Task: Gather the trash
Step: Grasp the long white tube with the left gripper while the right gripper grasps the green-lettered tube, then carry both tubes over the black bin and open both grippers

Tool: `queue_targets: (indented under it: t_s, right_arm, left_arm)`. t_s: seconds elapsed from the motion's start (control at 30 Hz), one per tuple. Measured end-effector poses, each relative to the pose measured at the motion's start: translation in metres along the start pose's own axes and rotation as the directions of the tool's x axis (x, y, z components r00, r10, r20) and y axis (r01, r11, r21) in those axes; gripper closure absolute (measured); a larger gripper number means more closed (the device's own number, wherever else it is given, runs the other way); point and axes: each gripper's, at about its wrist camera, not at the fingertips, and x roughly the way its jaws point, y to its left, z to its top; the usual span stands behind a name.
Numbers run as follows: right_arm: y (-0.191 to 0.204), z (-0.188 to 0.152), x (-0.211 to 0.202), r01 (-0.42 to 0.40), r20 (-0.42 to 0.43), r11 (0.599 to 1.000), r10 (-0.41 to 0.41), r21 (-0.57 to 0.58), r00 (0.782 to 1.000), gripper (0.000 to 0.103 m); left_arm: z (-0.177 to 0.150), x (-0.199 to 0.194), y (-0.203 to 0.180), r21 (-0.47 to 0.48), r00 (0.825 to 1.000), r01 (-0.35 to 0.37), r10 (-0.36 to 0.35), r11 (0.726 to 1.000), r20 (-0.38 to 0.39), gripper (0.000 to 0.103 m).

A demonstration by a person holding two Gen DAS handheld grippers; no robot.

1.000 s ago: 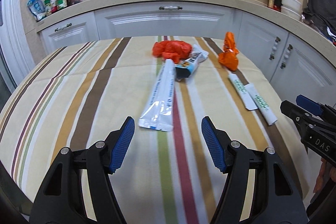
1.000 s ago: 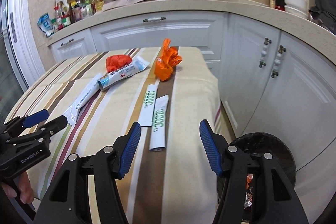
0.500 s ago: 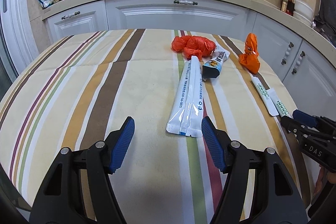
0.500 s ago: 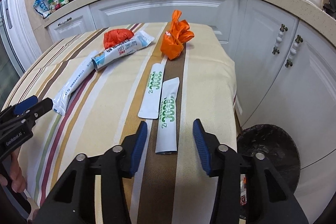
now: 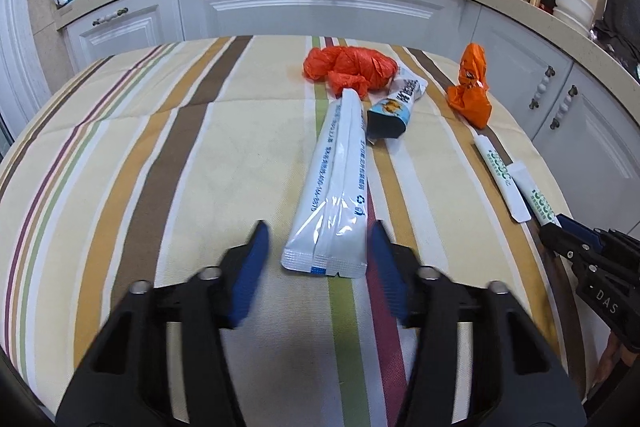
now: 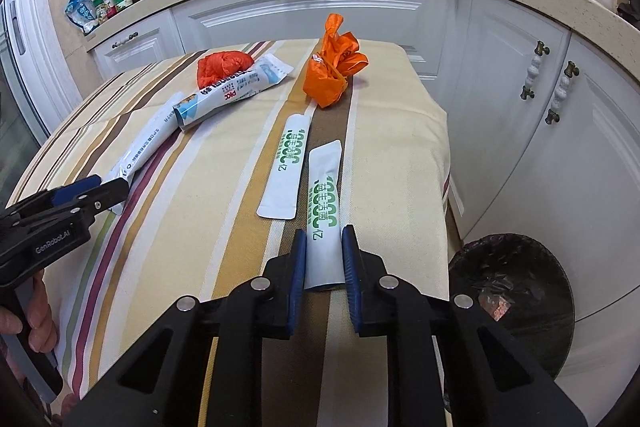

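Right gripper (image 6: 322,255) clenched on near end of green-lettered white sachet (image 6: 325,211), lower centre of frame.
Left gripper (image 5: 318,247) closing around long white wrapper (image 5: 334,195), centre frame; pads apparently not yet touching, blurred.
Black-lined bin (image 6: 516,303) lower right.

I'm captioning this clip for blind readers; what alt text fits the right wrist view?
The right gripper pinches a white sachet with green print on a striped tablecloth. Beyond lie another sachet, two orange bags and longer wrappers; a black bin stands lower right.
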Motion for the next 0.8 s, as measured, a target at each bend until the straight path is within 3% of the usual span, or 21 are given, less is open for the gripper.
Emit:
queue_targets:
  t_s: [0.4, 0.6, 0.8]
  right_arm:
    - [-0.001, -0.004, -0.008, -0.001, 0.030, 1.000, 0.001, 0.005, 1.000, 0.084]
    - [-0.004, -0.004, -0.025, 0.007, 0.074, 1.000, -0.008, 0.014, 0.997, 0.084]
    - [-0.012, -0.005, -0.048, 0.028, 0.121, 0.999, -0.031, 0.029, 0.992, 0.085]
  left_arm:
    - [-0.005, -0.016, 0.007, -0.016, 0.999, -0.009, 0.010, 1.000, 0.044, 0.064]
    - [-0.007, -0.042, 0.012, -0.031, 0.996, -0.010, 0.013, 0.999, 0.089, 0.064]
    - [-0.006, -0.069, 0.000, -0.007, 0.990, 0.031, -0.030, 0.999, 0.139, 0.064]
